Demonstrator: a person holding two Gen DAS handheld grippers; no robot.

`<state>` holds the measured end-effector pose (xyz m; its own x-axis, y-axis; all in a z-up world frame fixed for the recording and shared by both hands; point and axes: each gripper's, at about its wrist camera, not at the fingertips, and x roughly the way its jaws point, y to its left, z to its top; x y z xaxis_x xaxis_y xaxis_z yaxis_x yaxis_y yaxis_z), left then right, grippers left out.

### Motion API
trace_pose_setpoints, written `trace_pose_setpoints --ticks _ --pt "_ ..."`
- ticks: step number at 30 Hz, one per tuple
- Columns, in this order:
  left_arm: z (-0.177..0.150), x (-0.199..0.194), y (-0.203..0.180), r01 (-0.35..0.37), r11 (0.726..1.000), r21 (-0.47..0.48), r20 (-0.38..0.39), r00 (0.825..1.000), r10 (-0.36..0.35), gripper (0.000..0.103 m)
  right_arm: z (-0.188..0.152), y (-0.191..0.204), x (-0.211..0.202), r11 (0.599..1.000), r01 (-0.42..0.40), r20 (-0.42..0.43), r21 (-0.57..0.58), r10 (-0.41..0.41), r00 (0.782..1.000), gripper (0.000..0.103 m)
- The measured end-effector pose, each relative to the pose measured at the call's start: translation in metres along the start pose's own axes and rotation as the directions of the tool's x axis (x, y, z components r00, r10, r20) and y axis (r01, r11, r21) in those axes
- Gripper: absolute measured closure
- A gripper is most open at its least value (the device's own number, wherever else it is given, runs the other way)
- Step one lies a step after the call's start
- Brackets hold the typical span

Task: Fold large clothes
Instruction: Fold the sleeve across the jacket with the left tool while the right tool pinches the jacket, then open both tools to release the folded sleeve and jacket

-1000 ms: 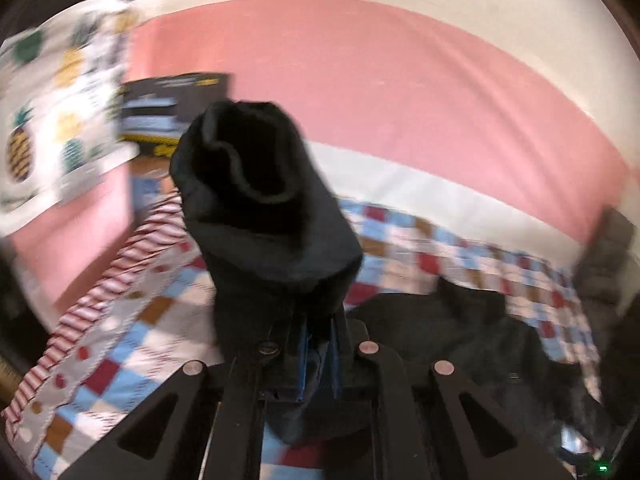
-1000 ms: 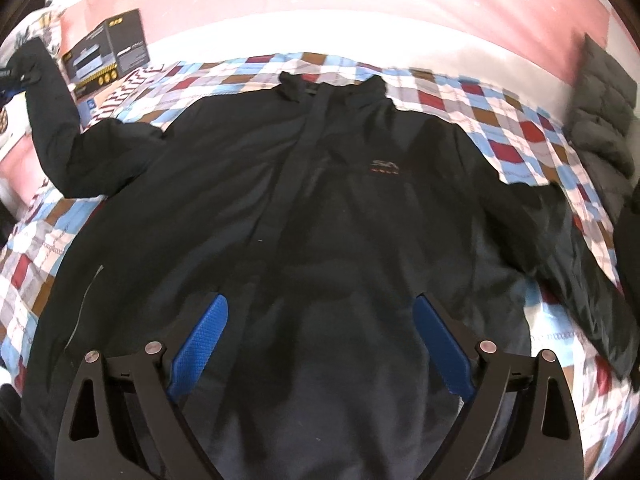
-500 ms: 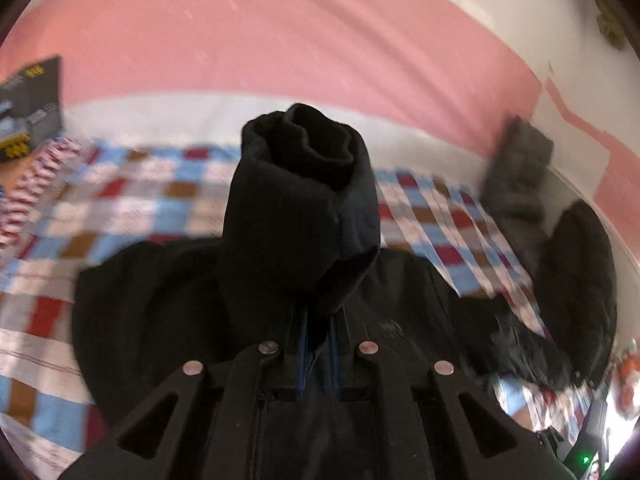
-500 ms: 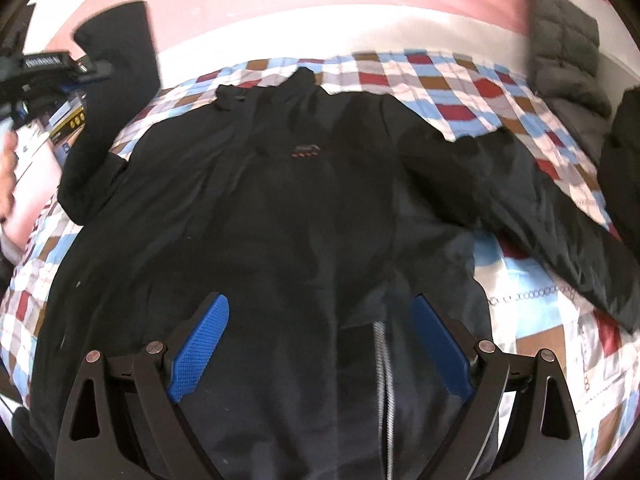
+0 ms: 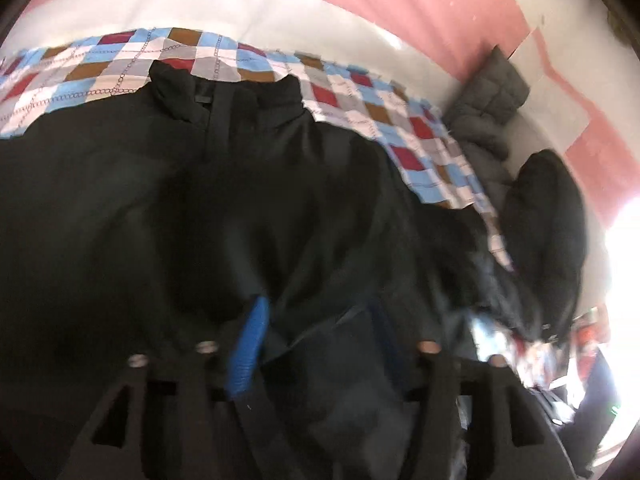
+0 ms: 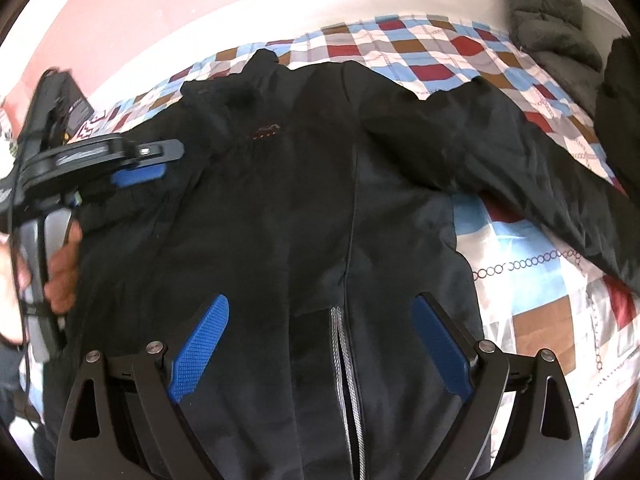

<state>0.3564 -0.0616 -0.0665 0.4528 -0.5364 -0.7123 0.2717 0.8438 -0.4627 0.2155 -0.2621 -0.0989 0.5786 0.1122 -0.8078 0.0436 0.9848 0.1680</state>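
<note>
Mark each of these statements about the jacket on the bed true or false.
1. The black jacket lies front up on a checked bedspread. True.
2. The right gripper has its jaws shut on the hem. False: the jaws stand wide open over the lower front.
3. One sleeve lies stretched out across the bedspread. True.
4. The bedspread is plain green. False: it is checked in red, blue, brown and white.
5. A grey quilted garment lies at the bed's far corner. True.
</note>
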Motion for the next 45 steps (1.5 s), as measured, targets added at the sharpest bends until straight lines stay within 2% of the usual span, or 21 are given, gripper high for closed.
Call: trace_pose_setpoints --ticks 4,6,8,10,12,14,16,17,18,20,22,24,26,28,30,32,34,37,40,43,45 --pt "-0.006 -0.047 0.004 0.072 0.997 0.009 0.049 0.996 -0.072 0.042 0.011 0.002 0.002 0.999 -0.041 0.014 0.026 0.041 0.999 0.01" --pt "-0.007 -0.077 0.014 0.064 0.997 0.039 0.092 0.993 -0.068 0.042 0.022 0.007 0.007 0.996 -0.083 0.023 0.041 0.082 0.996 0.01" --pt "-0.005 -0.107 0.039 -0.022 0.999 0.046 0.157 0.988 0.014 0.042 0.034 0.013 0.015 0.992 -0.112 0.029 0.052 0.111 0.993 0.01" --pt "0.002 -0.128 0.077 -0.138 0.99 -0.001 0.2 0.97 0.135 0.042 0.05 0.02 0.028 0.988 -0.144 0.037 0.056 0.142 0.989 0.01" --pt "0.009 -0.144 0.12 -0.236 0.967 -0.095 0.203 0.947 0.251 0.042 0.067 0.028 0.043 0.985 -0.165 0.044 0.055 0.163 0.986 0.01" --pt "0.013 -0.156 0.159 -0.287 0.94 -0.183 0.201 0.925 0.321 0.042 0.085 0.034 0.065 0.982 -0.178 0.034 0.06 0.177 0.984 0.01" --pt "0.015 -0.16 0.188 -0.329 0.914 -0.237 0.192 0.907 0.376 0.044 0.101 0.039 0.097 0.981 -0.18 -0.017 0.073 0.181 0.983 0.034" --pt "0.015 -0.159 0.196 -0.336 0.909 -0.247 0.185 0.904 0.385 0.044 0.104 0.041 0.107 0.98 -0.184 -0.046 0.082 0.188 0.981 0.067" --pt "0.015 -0.155 0.203 -0.342 0.906 -0.25 0.172 0.905 0.389 0.044 0.107 0.042 0.12 0.972 -0.211 -0.078 0.102 0.219 0.973 0.083" --pt "0.016 -0.144 0.206 -0.338 0.909 -0.243 0.153 0.912 0.38 0.046 0.111 0.046 0.12 0.978 -0.189 -0.066 0.091 0.195 0.979 0.092" --pt "0.02 -0.13 0.2 -0.312 0.925 -0.216 0.16 0.924 0.348 0.05 0.114 0.038 0.103 0.978 -0.19 -0.006 0.09 0.191 0.982 0.093" --pt "0.026 -0.115 0.188 -0.291 0.938 -0.189 0.172 0.93 0.324 0.05 0.114 0.023 0.095 0.984 -0.147 0.017 0.103 0.146 0.989 0.095" --pt "0.029 -0.096 0.186 -0.291 0.941 -0.172 0.162 0.934 0.319 0.05 0.109 0.004 0.097 0.99 -0.071 -0.002 0.122 0.071 0.997 0.102" --pt "0.031 -0.072 0.19 -0.329 0.931 -0.16 0.116 0.93 0.349 0.05 0.104 -0.008 0.107 0.99 -0.015 -0.051 0.137 0.022 0.998 0.102" --pt "0.03 -0.057 0.194 -0.352 0.922 -0.161 0.072 0.928 0.367 0.05 0.098 -0.02 0.111 0.983 -0.039 -0.078 0.18 0.054 0.995 0.102" --pt "0.029 -0.06 0.192 -0.358 0.921 -0.156 0.073 0.925 0.372 0.05 0.098 -0.023 0.096 0.983 -0.036 -0.033 0.182 0.043 0.999 0.102" --pt "0.026 -0.07 0.189 -0.347 0.924 -0.164 0.085 0.928 0.363 0.051 0.1 -0.019 0.079 0.984 -0.053 0.025 0.169 0.049 0.998 0.101" --pt "0.019 -0.09 0.18 -0.306 0.936 -0.176 0.136 0.934 0.331 0.051 0.106 -0.002 0.062 0.986 -0.105 0.082 0.127 0.095 0.992 0.094" --pt "0.009 -0.1 0.179 -0.324 0.927 -0.19 0.165 0.92 0.356 0.051 0.114 0.025 0.065 0.99 -0.135 0.09 0.043 0.131 0.987 0.09" --pt "0.004 -0.079 0.191 -0.348 0.914 -0.207 0.081 0.925 0.371 0.05 0.119 0.039 0.092 0.991 -0.132 0.036 -0.002 0.132 0.991 0.09" --pt "0.0 -0.065 0.191 -0.386 0.907 -0.167 0.056 0.915 0.4 0.049 0.112 0.039 0.116 0.997 -0.077 -0.043 -0.008 0.077 0.996 0.09"
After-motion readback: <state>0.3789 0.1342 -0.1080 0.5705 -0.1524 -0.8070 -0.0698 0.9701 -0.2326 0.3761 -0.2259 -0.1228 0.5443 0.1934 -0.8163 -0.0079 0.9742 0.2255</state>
